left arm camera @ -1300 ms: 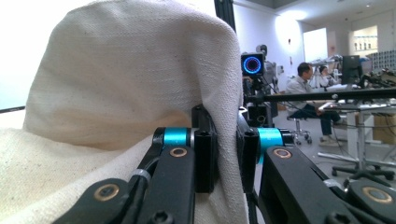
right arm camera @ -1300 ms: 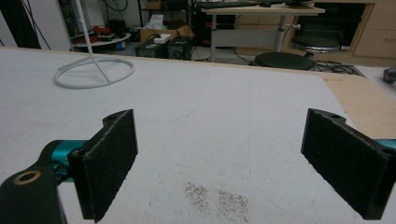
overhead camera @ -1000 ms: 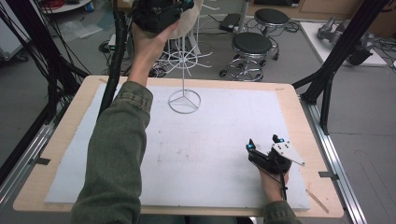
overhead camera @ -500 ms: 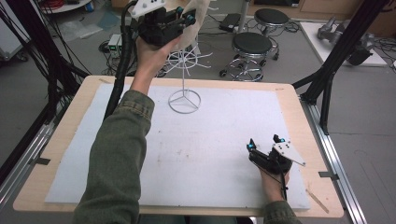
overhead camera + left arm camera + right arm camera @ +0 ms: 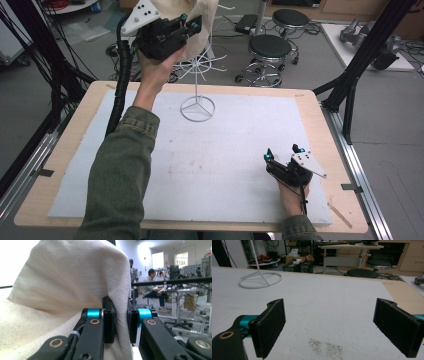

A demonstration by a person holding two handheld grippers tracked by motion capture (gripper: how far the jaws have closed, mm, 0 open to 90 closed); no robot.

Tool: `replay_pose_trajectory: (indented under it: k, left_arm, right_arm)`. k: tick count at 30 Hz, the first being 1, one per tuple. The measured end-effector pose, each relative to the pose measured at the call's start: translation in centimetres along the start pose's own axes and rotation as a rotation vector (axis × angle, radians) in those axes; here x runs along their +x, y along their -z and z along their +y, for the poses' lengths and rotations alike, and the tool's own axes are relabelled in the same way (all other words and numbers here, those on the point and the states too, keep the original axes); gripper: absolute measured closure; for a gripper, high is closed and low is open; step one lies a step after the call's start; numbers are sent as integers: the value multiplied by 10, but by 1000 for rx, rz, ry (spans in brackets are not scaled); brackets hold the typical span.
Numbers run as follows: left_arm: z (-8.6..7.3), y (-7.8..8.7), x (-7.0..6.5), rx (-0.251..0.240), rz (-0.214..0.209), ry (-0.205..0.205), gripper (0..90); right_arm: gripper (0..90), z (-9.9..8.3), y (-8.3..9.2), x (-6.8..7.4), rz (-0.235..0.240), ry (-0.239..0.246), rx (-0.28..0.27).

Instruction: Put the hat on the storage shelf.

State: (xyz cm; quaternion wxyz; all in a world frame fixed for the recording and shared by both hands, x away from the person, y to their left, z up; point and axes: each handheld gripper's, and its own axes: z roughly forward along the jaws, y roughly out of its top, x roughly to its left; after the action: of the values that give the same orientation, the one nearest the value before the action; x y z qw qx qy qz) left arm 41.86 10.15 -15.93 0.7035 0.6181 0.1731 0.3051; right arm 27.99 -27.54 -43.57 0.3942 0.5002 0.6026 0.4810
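I kept my left claw clamped on the cream cloth at eleven o'clock, over the white wire rack, to drape it, my right claw idle, apart

No writing, label, brand, number or sign can be read anywhere in these views: not on the cream cloth, the white wire stand, the pale mat or the black grippers. The far shelves and desks carry marks too small and blurred to make out.
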Motion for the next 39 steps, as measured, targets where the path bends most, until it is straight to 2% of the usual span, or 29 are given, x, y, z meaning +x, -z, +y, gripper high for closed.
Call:
replay_pose_trajectory:
  k: [6, 11, 15, 20, 23, 29, 35, 36, 39]
  left_arm:
    - [-13, 0, -3, 49, 6, -30, 805]
    - [-26, 0, -4, 67, 7, -15, 804]
    - [-39, 2, -4, 102, 8, -23, 798]
    - [-57, 5, -3, 107, 19, 7, 794]
    - [-65, 6, -3, 114, 20, 11, 790]
    - [-67, 10, -1, 110, 19, 21, 773]
    - [-68, 12, 1, 108, 20, 41, 687]
    - [-68, 12, 1, 108, 22, 44, 644]
    - [-70, 13, 0, 113, 36, 46, 595]
  right_arm:
    - [99, 0, 0, 0, 1, 3, 6]
    - [99, 0, 0, 0, 2, 4, 4]
    - [99, 0, 0, 0, 2, 7, 6]
    - [99, 0, 0, 0, 3, 4, 7]
    - [99, 0, 0, 0, 3, 5, 8]
    - [99, 0, 0, 0, 3, 5, 7]
    - [99, 0, 0, 0, 2, 5, 7]
    - [99, 0, 0, 0, 1, 8, 5]
    - [99, 0, 0, 0, 3, 6, 6]
